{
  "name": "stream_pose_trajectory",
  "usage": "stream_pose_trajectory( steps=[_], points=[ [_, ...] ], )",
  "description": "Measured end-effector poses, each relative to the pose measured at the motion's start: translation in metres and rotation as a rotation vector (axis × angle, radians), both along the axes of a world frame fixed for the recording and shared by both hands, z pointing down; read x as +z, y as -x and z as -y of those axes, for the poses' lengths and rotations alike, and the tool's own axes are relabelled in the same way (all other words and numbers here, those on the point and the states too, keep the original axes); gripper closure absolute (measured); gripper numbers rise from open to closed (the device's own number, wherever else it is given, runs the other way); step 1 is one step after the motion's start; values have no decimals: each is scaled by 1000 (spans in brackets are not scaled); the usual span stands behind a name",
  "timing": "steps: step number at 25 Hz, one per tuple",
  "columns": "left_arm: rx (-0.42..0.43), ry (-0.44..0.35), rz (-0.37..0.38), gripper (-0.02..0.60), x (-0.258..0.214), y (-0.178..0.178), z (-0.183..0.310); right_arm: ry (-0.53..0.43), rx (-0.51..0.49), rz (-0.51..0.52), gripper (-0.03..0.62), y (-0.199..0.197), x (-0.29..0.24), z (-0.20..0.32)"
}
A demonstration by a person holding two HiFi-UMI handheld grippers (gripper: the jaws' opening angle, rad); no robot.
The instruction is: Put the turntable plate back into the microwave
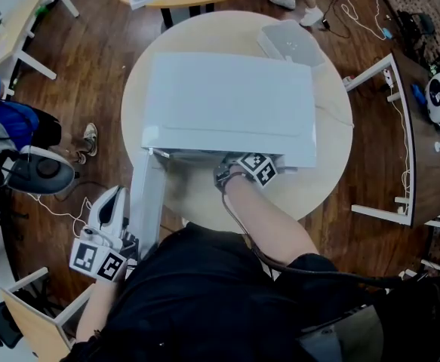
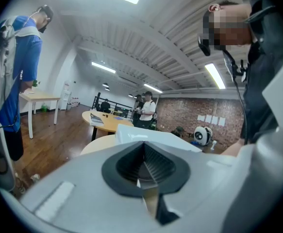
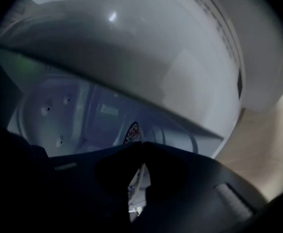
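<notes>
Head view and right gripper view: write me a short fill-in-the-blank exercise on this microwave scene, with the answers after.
1. The white microwave stands on a ___ table.
2. The microwave's door is swung ___.
3. The right gripper reaches inside the microwave with its jaws clamped on the ___.

Missing words: round; open; turntable plate
</notes>
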State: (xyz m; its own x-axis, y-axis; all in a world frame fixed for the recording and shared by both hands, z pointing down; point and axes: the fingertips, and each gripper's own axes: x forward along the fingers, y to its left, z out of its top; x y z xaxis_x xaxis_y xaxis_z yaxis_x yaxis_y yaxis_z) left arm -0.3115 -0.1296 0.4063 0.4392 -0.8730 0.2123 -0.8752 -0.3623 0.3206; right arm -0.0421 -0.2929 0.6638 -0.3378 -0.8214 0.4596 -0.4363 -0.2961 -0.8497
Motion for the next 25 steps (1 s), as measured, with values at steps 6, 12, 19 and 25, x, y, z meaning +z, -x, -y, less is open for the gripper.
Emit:
stream_pose_trajectory(
  steps=[6, 12, 19, 25],
  points=[
    [14, 14, 3, 578, 0, -4, 9, -1, 45, 0, 572, -1, 0, 7],
    [17, 21, 8, 578, -1, -3, 6, 3, 107, 13, 568, 0, -2, 12],
    [4, 20, 8, 578, -1, 1, 3, 15, 161, 15, 565, -3, 4, 15],
    [4, 22, 11, 578, 0, 2, 0, 18, 202, 30, 565, -5, 6, 16]
  ],
)
